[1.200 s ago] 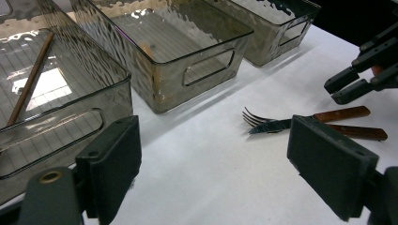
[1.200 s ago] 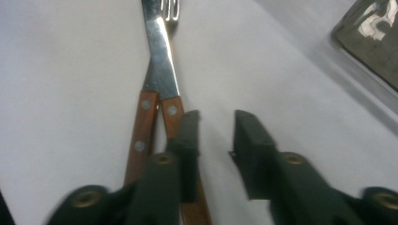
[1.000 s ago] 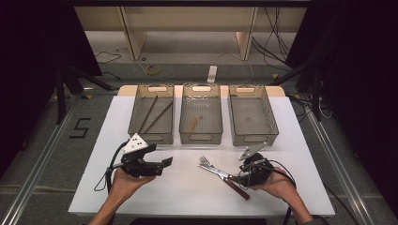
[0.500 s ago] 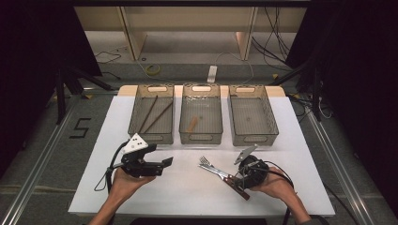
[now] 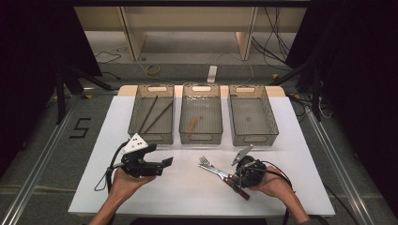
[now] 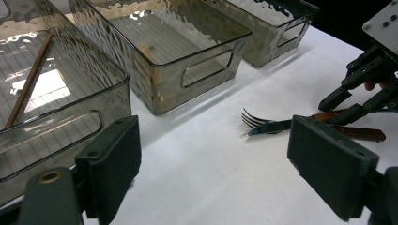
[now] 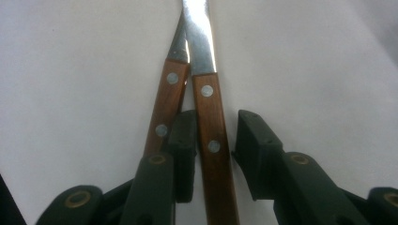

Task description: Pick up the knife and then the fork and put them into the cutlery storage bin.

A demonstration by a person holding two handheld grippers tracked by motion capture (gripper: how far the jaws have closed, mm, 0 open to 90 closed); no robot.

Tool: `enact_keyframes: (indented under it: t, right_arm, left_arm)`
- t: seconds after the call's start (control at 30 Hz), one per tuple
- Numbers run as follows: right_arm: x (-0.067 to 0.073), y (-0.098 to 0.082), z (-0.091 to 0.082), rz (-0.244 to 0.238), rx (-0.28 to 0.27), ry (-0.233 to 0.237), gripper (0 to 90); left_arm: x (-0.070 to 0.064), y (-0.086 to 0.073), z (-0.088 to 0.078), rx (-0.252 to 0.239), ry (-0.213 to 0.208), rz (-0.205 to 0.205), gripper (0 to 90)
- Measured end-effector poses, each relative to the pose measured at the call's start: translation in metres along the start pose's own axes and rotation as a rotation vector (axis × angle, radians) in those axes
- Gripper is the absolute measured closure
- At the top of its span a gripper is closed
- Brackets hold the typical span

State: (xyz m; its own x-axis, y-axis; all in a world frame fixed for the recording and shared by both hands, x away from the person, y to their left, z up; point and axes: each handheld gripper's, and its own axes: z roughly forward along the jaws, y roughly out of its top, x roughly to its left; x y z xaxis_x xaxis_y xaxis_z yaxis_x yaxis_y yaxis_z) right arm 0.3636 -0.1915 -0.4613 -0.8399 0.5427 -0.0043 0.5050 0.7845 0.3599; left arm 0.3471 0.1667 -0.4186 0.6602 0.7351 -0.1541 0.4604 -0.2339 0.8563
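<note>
A knife (image 7: pixel 206 101) and a fork (image 7: pixel 164 112), both with riveted wooden handles, lie side by side on the white table (image 5: pixel 187 192). My right gripper (image 7: pixel 218 136) points down over them and its jaws have just been closing. They straddle the knife handle: the left pad sits between the two handles, while the right pad stands a little off the wood. In the high view the knife and fork (image 5: pixel 213 169) lie at front right under the right gripper (image 5: pixel 236 179). My left gripper (image 5: pixel 166 161) hovers open at front left with nothing between its pads, facing the fork (image 6: pixel 256 119).
Three clear smoky bins stand in a row at the back. The left bin (image 5: pixel 152 136) holds two brown sticks (image 5: pixel 157 117) and the middle bin (image 5: pixel 201 138) holds a small brown piece (image 5: pixel 192 124). The right bin (image 5: pixel 253 139) stands behind the right gripper.
The right gripper's jaws have narrowed around the knife handle, and that hand has edged slightly left. The left gripper has stayed where it was.
</note>
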Motion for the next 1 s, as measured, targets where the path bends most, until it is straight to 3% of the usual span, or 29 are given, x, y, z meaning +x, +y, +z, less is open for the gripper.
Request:
enact_keyframes:
  t: [0.2,0.37,0.47,0.73,0.83,0.9,1.0]
  right_arm:
    - [0.0007,0.0017,0.0000,-0.038,0.014,0.007,74.0]
    - [0.0020,0.0022,-0.0001,-0.037,0.013,0.011,75.2]
    - [0.0018,0.0020,-0.0010,-0.069,0.021,0.010,76.5]
    - [0.0004,0.0018,-0.0011,-0.068,0.012,0.015,77.0]
    - [0.0004,0.0017,-0.0018,-0.048,0.004,0.014,77.1]
    - [-0.0006,0.0012,-0.0028,-0.063,-0.002,0.019,77.1]
    - [0.0000,0.0011,-0.0044,-0.038,-0.018,0.019,77.1]
  left_arm:
    - [-0.0004,-0.0001,0.0002,0.001,0.001,0.002,17.3]
    - [0.0005,0.0000,-0.0002,-0.001,0.003,0.000,17.3]
    - [0.0004,0.0001,-0.0004,-0.002,0.003,0.002,17.3]
    - [0.0003,0.0000,-0.0004,-0.004,0.003,-0.001,17.3]
    - [0.0003,0.0001,-0.0005,-0.004,0.003,-0.001,17.3]
    - [0.0003,0.0001,-0.0005,-0.006,0.003,-0.003,17.3]
    - [0.0006,-0.0001,-0.0004,-0.004,0.004,-0.006,17.3]
